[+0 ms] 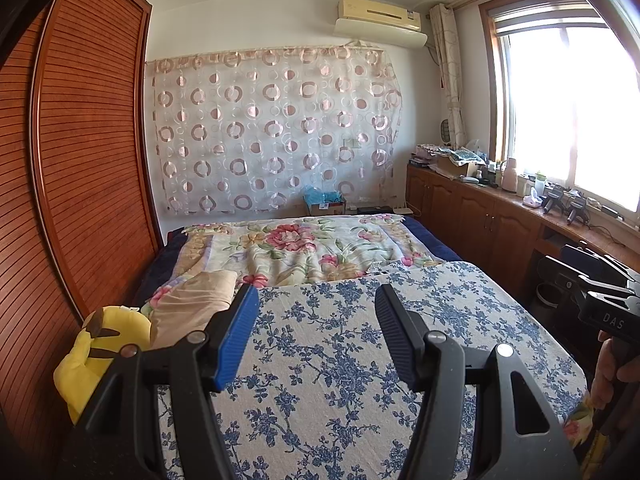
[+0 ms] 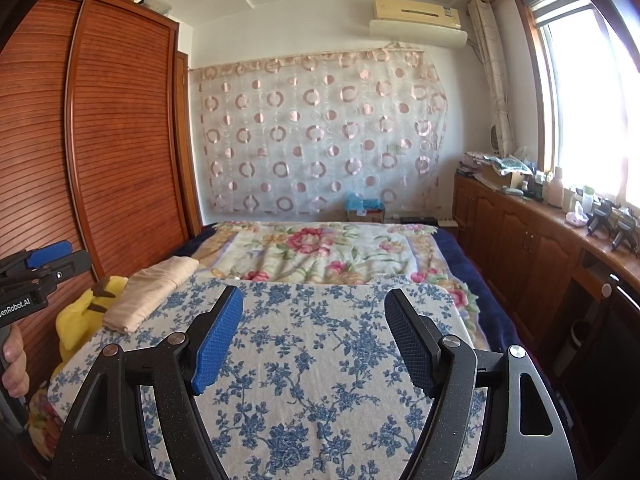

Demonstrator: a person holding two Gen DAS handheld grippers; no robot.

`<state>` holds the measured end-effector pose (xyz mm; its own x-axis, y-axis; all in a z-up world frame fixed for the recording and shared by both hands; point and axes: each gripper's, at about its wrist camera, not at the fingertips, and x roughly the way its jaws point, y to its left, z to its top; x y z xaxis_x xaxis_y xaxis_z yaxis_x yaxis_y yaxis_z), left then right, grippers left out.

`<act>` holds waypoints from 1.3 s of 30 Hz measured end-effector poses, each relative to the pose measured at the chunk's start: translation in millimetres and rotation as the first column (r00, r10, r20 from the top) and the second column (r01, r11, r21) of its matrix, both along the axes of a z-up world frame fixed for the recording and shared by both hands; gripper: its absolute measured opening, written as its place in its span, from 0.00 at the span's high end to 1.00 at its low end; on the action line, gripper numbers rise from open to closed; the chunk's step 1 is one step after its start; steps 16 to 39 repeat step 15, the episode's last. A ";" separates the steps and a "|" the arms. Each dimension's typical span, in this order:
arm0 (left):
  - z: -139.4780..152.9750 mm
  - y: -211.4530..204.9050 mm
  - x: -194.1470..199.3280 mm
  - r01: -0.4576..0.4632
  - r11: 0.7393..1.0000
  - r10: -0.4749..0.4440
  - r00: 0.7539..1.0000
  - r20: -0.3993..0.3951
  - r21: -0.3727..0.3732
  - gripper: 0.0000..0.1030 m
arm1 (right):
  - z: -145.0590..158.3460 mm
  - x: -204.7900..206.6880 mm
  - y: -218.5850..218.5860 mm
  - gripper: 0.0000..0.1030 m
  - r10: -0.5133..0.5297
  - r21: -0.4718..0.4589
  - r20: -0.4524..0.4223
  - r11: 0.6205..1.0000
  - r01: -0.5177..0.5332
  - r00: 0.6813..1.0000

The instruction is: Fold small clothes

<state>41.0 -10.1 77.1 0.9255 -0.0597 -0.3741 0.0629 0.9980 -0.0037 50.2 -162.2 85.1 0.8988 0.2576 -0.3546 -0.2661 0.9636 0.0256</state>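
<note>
**Both grippers open and empty over the blue-flowered board**

The left gripper (image 1: 316, 334) hangs over the blue-flowered board (image 1: 340, 360), jaws apart with nothing between them. The right gripper (image 2: 314, 340) hovers over the same board, jaws spread wide and likewise empty. Ahead and to the left of both tools, a folded beige cloth (image 2: 150, 294) lies at the board's far left corner, beside a yellow plush toy (image 1: 86, 356). Beyond the board lies the floral blanket (image 1: 304, 248), then the circle-patterned curtain (image 1: 276, 132) on the far wall.
</note>
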 end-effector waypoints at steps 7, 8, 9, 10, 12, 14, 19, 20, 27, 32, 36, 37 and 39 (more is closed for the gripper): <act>-1.0 -0.4 -0.1 0.001 1.000 -0.001 1.000 0.000 0.000 0.42 | -0.4 -0.3 -0.9 0.27 -0.002 0.001 -0.001 1.000 0.002 1.000; -1.1 -0.4 -0.1 0.002 1.000 -0.002 1.000 0.001 0.000 0.42 | -0.5 -0.6 -0.8 0.27 -0.003 0.000 -0.001 1.000 0.003 1.000; -1.1 -0.4 0.0 0.001 1.000 -0.001 1.000 0.000 0.000 0.42 | -0.2 0.1 -1.4 0.27 -0.002 0.000 -0.001 1.000 0.002 1.000; -1.3 -0.5 -0.2 0.001 1.000 -0.001 1.000 0.000 0.000 0.42 | -0.2 0.2 -1.5 0.27 0.000 0.000 -0.002 1.000 0.000 1.000; -1.1 -0.5 -0.2 0.002 1.000 -0.002 1.000 0.000 -0.001 0.42 | -0.1 0.0 -1.5 0.27 -0.002 0.000 0.000 1.000 0.002 1.000; -1.3 0.8 0.3 0.001 1.000 -0.001 1.000 0.000 -0.001 0.42 | -0.1 0.3 -1.6 0.27 -0.001 0.000 -0.001 1.000 0.001 1.000; -0.8 1.3 0.3 0.002 1.000 -0.002 1.000 0.001 -0.001 0.42 | -0.4 -0.5 -1.6 0.27 0.000 0.000 -0.002 1.000 0.000 1.000; -0.8 1.3 0.3 0.002 1.000 -0.002 1.000 0.001 -0.001 0.42 | -0.4 -0.5 -1.6 0.27 0.000 0.000 -0.002 1.000 0.000 1.000; -0.8 1.3 0.3 0.002 1.000 -0.002 1.000 0.001 -0.001 0.42 | -0.4 -0.5 -1.6 0.27 0.000 0.000 -0.002 1.000 0.000 1.000; -0.8 1.3 0.3 0.002 1.000 -0.002 1.000 0.001 -0.001 0.42 | -0.4 -0.5 -1.6 0.27 0.000 0.000 -0.002 1.000 0.000 1.000; -0.8 1.3 0.3 0.002 1.000 -0.002 1.000 0.001 -0.001 0.42 | -0.4 -0.5 -1.6 0.27 0.000 0.000 -0.002 1.000 0.000 1.000; -0.8 1.3 0.3 0.002 1.000 -0.002 1.000 0.001 -0.001 0.42 | -0.4 -0.5 -1.6 0.27 0.000 0.000 -0.002 1.000 0.000 1.000; -0.8 1.3 0.3 0.002 1.000 -0.002 1.000 0.001 -0.001 0.42 | -0.4 -0.5 -1.6 0.27 0.000 0.000 -0.002 1.000 0.000 1.000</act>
